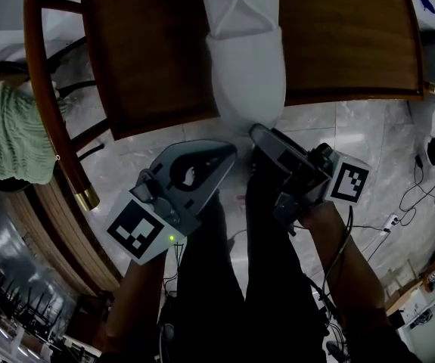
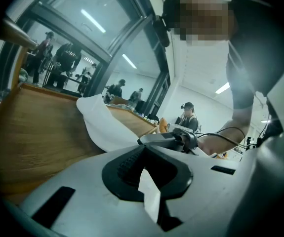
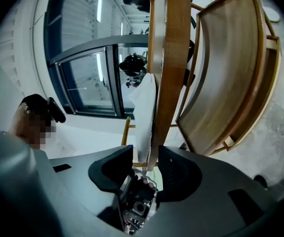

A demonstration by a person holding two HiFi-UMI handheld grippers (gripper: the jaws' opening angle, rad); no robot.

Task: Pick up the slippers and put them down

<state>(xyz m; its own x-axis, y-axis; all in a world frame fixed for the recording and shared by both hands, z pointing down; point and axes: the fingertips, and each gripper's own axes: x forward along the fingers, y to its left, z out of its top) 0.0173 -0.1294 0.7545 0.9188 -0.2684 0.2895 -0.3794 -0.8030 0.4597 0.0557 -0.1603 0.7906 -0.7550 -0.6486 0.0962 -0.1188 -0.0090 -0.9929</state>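
Note:
A white slipper point(image 1: 246, 59) lies on the wooden chair seat point(image 1: 141, 59), its near end hanging over the front edge. My dark right gripper point(image 1: 259, 133) is just below that end, jaws open. In the right gripper view the seat's edge point(image 3: 169, 73) and the white slipper point(image 3: 144, 112) stand in line with the gap of the right gripper point(image 3: 145, 154), and the pads do not press on them. My light grey left gripper point(image 1: 228, 151) hangs lower left of the slipper, shut and empty. From the left gripper point(image 2: 142, 147) the slipper point(image 2: 102, 125) shows ahead on the seat.
A green knitted cloth point(image 1: 17, 134) hangs at the chair's left arm rail point(image 1: 47, 104). The person's dark trouser legs point(image 1: 232, 278) stand below the grippers. Cables and a power strip point(image 1: 387, 221) lie on the marble floor at right. A curved wooden panel point(image 3: 225, 73) stands right of the seat edge.

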